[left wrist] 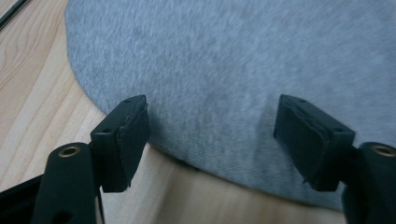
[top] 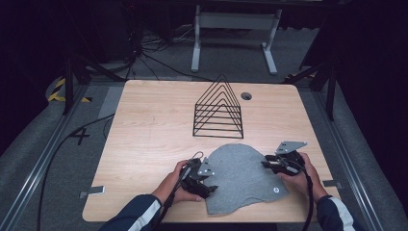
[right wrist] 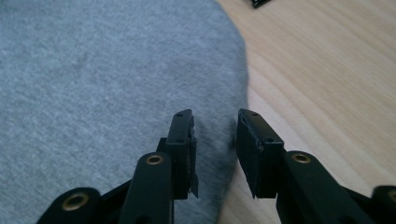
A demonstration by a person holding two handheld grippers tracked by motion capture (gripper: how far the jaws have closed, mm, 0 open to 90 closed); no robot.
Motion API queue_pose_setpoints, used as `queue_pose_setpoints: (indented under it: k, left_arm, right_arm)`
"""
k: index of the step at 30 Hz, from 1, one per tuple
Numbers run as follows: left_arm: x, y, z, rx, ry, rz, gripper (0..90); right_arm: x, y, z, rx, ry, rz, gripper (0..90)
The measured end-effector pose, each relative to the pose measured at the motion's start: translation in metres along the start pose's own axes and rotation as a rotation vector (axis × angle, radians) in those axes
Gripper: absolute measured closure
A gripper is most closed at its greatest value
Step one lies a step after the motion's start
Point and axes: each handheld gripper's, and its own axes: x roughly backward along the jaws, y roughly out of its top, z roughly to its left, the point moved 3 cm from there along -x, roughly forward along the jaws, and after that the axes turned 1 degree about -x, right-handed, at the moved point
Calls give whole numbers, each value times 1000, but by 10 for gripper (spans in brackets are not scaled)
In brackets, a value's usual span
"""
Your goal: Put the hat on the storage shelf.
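Grey cloth (top: 243,175), a rounded piece of soft fabric, lies flat on the near half of the wooden table (top: 144,144), its near edge close to the table's front edge. A small round white tag (top: 276,189) sits on it near its right corner.

Your left gripper (top: 210,186) is at the cloth's left edge, held low in your left hand (top: 172,185). In the left gripper view its 2 jaws stand wide apart, one over the cloth's edge and the other over the fabric itself, with nothing between them.

Your right gripper (top: 266,161) is at the cloth's right edge, in your right hand (top: 300,178). In the right gripper view its 2 jaws are close together but with a narrow gap; the cloth's edge runs under that gap, and you cannot tell from here whether any fabric is pinched.

Behind the cloth, well apart from it, a black wire rack (top: 219,108) of triangular frames stands upright near the middle of the table. A round hole (top: 246,96) shows in the tabletop just beside the rack's right.
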Motion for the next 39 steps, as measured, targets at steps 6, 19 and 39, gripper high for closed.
queue_pose_setpoints:
  k: [6, 19, 39]
  left_arm:
    - [7, -9, 13, 27, 14, 26, 238]
    - [35, -43, 45, 99, 38, 68, 212]
    - [12, -25, 64, 190, 51, 36, 118]
  right_arm:
    - [-3, -1, 8, -2, 26, 0, 661]
    - [-13, 13, 49, 43, 58, 15, 592]
    - [-40, 42, 39, -46, 6, 37, 218]
